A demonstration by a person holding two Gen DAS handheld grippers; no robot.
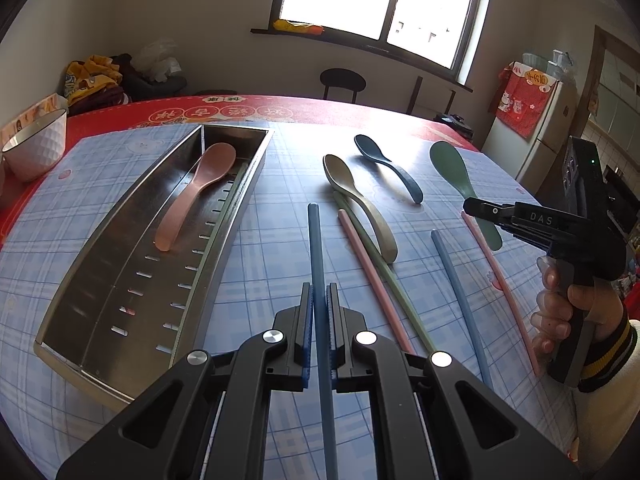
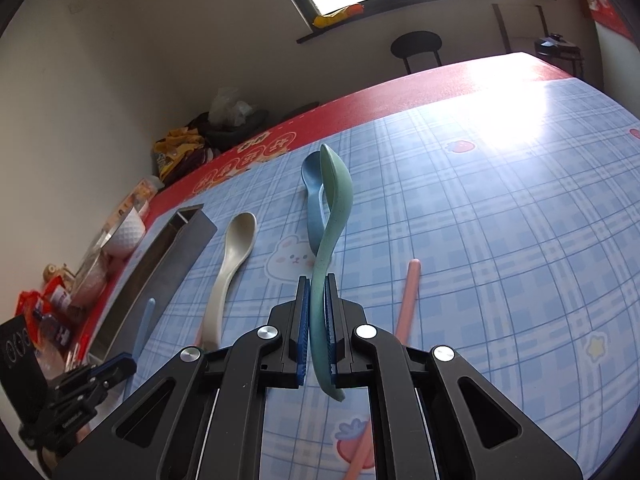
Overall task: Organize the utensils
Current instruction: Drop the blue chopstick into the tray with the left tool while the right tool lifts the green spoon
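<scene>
My left gripper (image 1: 319,304) is held low and level, clamped on a blue chopstick (image 1: 316,248) pointing away over the cloth. My right gripper (image 2: 319,300) is squeezed onto the green spoon (image 2: 334,216), bowl tilted up. Four spoons visible: pink spoon (image 1: 196,192) in the steel tray (image 1: 100,240), beige spoon (image 1: 356,200), dark blue spoon (image 1: 388,168), plus the green. Five chopsticks, matte plastic, slim rods. The tray is slotted metal.

table (image 1: 280,152) | tray (image 1: 100,264) | bowl (image 1: 36,144) | spoons (image 1: 352,196) | chopsticks (image 1: 460,292)
</scene>
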